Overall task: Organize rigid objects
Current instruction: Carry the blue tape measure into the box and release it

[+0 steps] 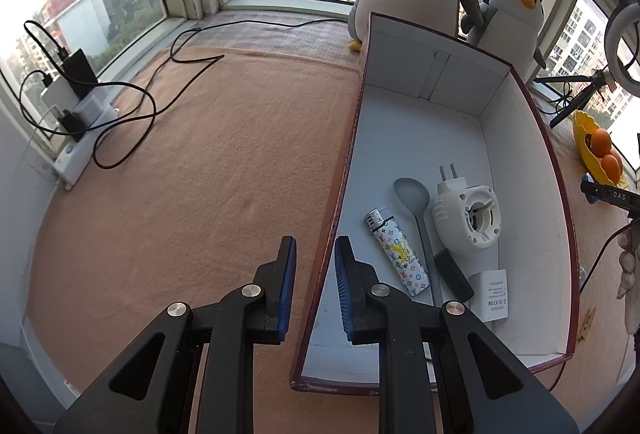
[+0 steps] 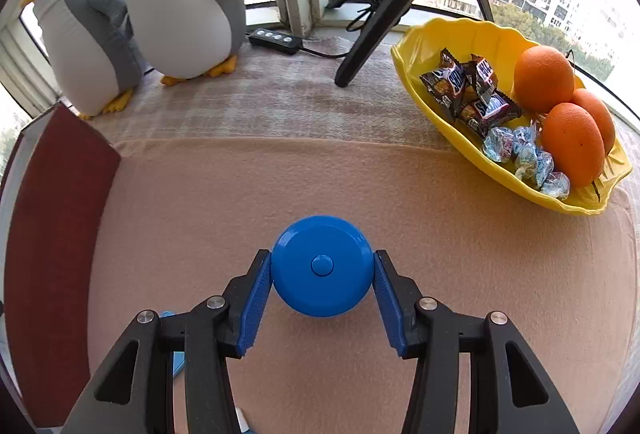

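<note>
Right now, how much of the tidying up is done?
Done: the lighter, spoon, plug-in device and white charger already lie in the box. In hand: the right gripper grips the blue round disc; the left gripper straddles the box wall. Left: putting the disc in the box.

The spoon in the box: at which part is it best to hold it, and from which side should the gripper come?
Grip the spoon at mid-handle, coming from above with the jaws across it. It lies flat between the lighter and the white plug-in device. The bowl is wide and shallow, and a dark block touches the handle's lower end. The gaps look narrow, so neighbours may get nudged.
</note>
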### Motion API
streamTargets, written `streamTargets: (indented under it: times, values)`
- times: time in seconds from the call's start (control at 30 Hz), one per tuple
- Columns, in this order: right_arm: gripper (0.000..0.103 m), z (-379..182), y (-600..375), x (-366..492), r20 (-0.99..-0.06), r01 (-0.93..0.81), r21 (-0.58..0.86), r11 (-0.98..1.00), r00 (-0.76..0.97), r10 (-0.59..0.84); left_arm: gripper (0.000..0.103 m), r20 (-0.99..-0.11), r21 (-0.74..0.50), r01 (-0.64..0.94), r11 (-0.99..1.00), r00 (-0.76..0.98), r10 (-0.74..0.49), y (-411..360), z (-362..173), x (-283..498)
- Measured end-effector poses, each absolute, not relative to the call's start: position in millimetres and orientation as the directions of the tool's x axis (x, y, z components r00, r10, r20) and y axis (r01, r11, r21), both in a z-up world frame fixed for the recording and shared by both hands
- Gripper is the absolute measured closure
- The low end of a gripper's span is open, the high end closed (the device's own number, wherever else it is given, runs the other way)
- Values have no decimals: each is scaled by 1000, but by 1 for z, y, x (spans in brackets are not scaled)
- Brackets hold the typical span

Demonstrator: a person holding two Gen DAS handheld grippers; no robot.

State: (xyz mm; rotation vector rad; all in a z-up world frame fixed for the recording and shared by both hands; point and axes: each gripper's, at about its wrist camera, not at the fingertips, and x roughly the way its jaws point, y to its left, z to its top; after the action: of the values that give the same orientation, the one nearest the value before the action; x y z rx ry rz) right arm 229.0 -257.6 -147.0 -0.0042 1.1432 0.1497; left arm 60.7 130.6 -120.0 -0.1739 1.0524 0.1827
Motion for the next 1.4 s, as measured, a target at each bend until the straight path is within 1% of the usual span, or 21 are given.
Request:
streamTargets:
  times: [0.23, 0.43, 0.6, 0.67, 0.87, 1.4]
  values:
    - [57, -90, -203, 192, -850, -306, 91, 948, 472, 234, 85, -868, -62, -230, 971, 493, 61, 133, -119, 60]
    - [57, -60, -150, 160, -820, -446, 82, 891, 478, 315, 85, -861, -60, -227, 972, 505, 65, 134, -117, 60]
    - [57, -49, -114, 141, -811, -534, 84, 841, 453, 369, 85, -856, -53, -218, 974, 513, 68, 131, -117, 60]
    - [57, -47, -100, 135, -811, -564, 77, 822, 444, 381, 91, -854, -54, -218, 975, 516, 68, 131, -117, 60]
    - [57, -49, -67, 120, -814, -618, 73, 783, 417, 405, 96, -849, -57, -203, 977, 525, 59, 131, -117, 60]
    - [57, -72, -11, 105, -854, -699, 54, 714, 338, 396, 97, -843, -55, -192, 980, 535, 58, 129, -117, 60]
